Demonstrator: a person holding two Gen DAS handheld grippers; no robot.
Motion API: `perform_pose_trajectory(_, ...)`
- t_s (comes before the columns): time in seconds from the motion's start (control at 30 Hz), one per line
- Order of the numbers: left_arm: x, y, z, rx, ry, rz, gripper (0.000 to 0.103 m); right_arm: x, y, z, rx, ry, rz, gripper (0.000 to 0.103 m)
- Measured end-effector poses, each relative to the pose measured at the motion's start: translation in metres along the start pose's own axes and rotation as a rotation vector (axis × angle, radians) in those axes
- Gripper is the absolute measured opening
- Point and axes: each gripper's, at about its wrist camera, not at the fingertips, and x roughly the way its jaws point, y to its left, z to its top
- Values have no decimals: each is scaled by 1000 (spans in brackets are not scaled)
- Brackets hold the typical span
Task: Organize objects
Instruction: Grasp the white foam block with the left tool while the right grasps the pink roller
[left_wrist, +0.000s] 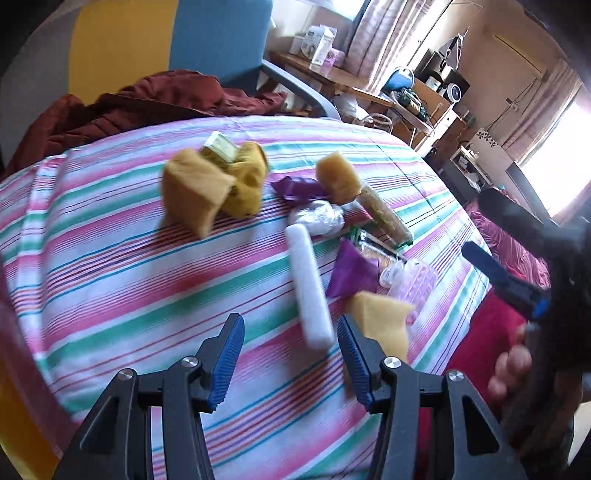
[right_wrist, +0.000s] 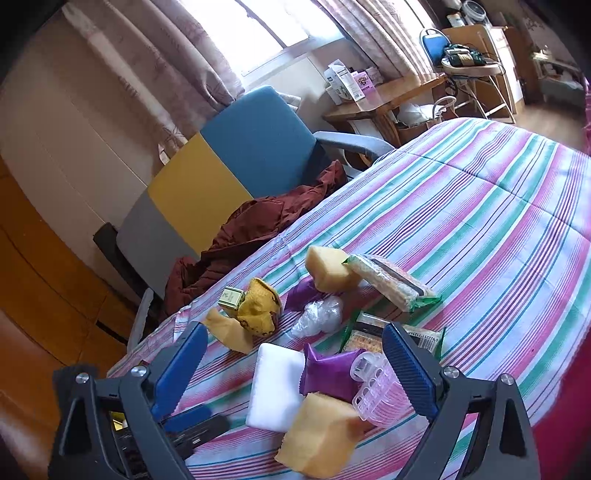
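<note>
Small objects lie on a striped bedspread (left_wrist: 110, 258). In the left wrist view I see a white foam block (left_wrist: 308, 284), yellow sponges (left_wrist: 338, 177) (left_wrist: 384, 321), purple packets (left_wrist: 351, 273), a foil-wrapped lump (left_wrist: 317, 218), a long snack pack (left_wrist: 384, 214) and a mustard cloth bundle (left_wrist: 214, 184). My left gripper (left_wrist: 291, 354) is open and empty, just short of the white block. My right gripper (right_wrist: 295, 373) is open, hovering over the white block (right_wrist: 275, 387), a purple packet (right_wrist: 328, 369), a pink clear roller (right_wrist: 376, 391) and a yellow sponge (right_wrist: 317, 432).
A blue and yellow chair (right_wrist: 229, 162) with a maroon garment (right_wrist: 251, 236) stands by the bed's far edge. A wooden desk (right_wrist: 384, 99) with boxes is behind. The right gripper's body (left_wrist: 528, 258) shows at right of the left wrist view.
</note>
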Motion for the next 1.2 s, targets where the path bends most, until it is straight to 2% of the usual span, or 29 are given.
perform_pose_trajectory(0.13, 31, -10, 13, 0, 35, -16, 53, 1, -4, 1, 21, 6, 9, 96)
perform_pose_trajectory(0.17, 40, -12, 15, 3, 50, -6, 50, 1, -5, 1, 26, 5, 10, 96)
perform_pose_trajectory(0.27, 60, -10, 14, 1, 100, -39, 24, 3, -9, 2, 48, 11, 9, 97)
perform_pose_trajectory(0.33, 59, 0, 5, -34, 84, -77, 23, 5, -12, 3, 64, 22, 11, 97)
perform_pose_trajectory(0.43, 47, 16, -8, -67, 70, -92, 23, 10, -15, 4, 82, 53, -1, 97)
perform_pose_trajectory(0.5, 35, 27, -18, -89, 65, -89, 23, 16, -16, 8, 70, 106, -29, 97)
perform_pose_trajectory(0.7, 3, 55, -54, -113, 48, -75, 24, 42, -2, 26, -285, 357, -260, 93)
perform_pose_trajectory(0.8, -2, 66, -63, -137, 45, -87, 25, 52, 2, 17, -504, 501, -351, 87)
perform_pose_trajectory(0.9, -5, 73, -68, -157, 39, -91, 26, 58, 3, 4, -654, 594, -377, 81)
perform_pose_trajectory(1.0, -6, 70, -68, -155, 31, -83, 26, 68, 6, -13, -772, 675, -395, 81)
perform_pose_trajectory(1.2, -6, 64, -68, -135, 20, -55, 26, 86, 8, -30, -872, 725, -452, 81)
